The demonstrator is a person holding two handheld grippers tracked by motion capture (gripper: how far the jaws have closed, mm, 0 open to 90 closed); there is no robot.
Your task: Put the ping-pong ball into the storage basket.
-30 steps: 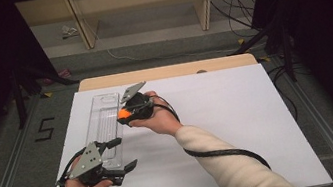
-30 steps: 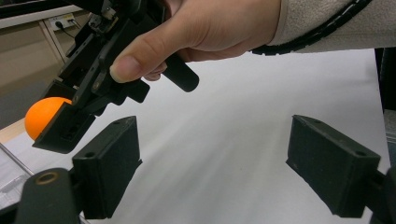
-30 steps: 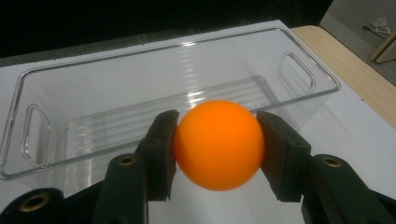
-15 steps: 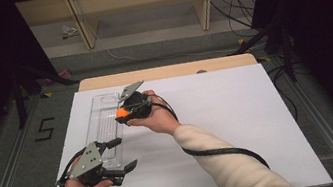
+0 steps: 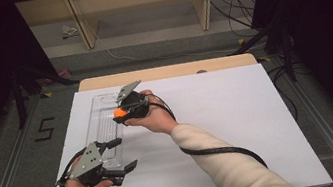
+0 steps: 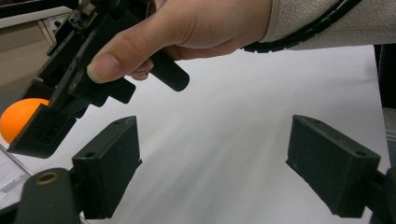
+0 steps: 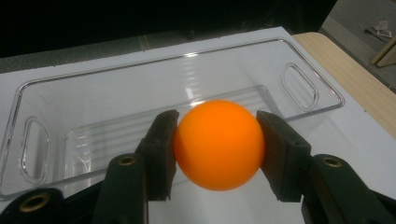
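Two grippers work over a white table point(image 5: 240, 127). Nearest the person, the left gripper point(image 5: 114, 157) sits at the table's front left corner, its jaws spread wide with nothing between them; in its own view point(image 6: 212, 168) the pads frame bare white tabletop. The clear plastic bin point(image 5: 104, 128) is hard to read from above, its walls nearly vanishing against the white surface, and its near end is partly covered by the left gripper. Farther out, the right hand point(image 5: 155, 118) reaches across, its cream sleeve point(image 5: 226, 165) cut off at the bottom edge. The right gripper point(image 7: 217, 144) is clamped on an orange ball point(image 7: 218, 143), one pad touching each side. The ball point(image 5: 120, 112) hangs at the bin's right rim; whether it is over the inside I cannot tell. Beyond the white sheet a strip of bare wood point(image 5: 166, 72) shows at the table's far edge, then grey floor with trailing cables point(image 5: 238, 16) and a pale wooden frame point(image 5: 140, 1) against darkness.
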